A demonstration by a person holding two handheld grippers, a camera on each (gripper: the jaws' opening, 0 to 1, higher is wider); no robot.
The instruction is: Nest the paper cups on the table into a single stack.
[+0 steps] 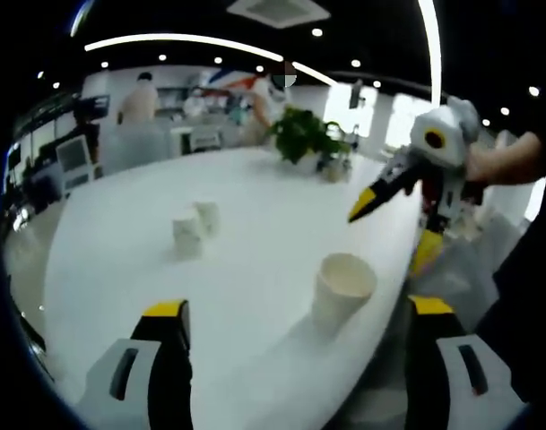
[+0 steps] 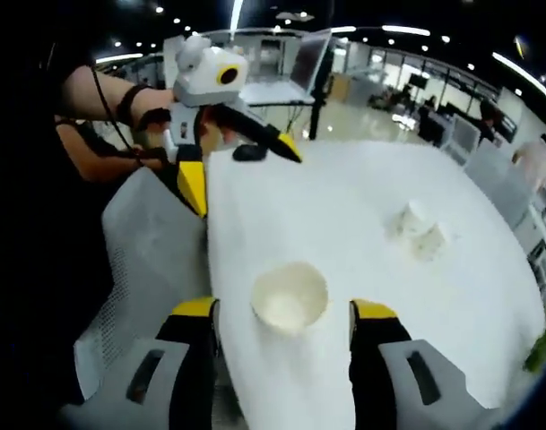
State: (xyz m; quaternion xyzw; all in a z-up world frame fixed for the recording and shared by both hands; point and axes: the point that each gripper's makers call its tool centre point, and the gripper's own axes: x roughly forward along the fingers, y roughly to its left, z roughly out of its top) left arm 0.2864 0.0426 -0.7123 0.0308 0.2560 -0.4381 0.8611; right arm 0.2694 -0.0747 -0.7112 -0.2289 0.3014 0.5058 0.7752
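Observation:
An upright white paper cup (image 1: 342, 287) stands near the edge of the white table (image 1: 255, 188). In the right gripper view this cup (image 2: 290, 296) sits just ahead of and between the wide-apart jaws of my right gripper (image 2: 283, 308), untouched. Two smaller cups (image 1: 189, 235) (image 1: 207, 218) stand close together, mouths down, farther in on the table; they also appear as the pair of cups (image 2: 414, 218) (image 2: 431, 240). My left gripper (image 1: 297, 307) is open and empty, short of the upright cup. Each gripper shows in the other's view, hand-held above the table edge: right gripper (image 1: 394, 231), left gripper (image 2: 241, 170).
A white mesh chair (image 2: 147, 260) stands against the table edge beside the upright cup. Potted plants (image 1: 304, 134) sit at the table's far end. Desks, monitors and a person (image 1: 140, 100) are in the room beyond.

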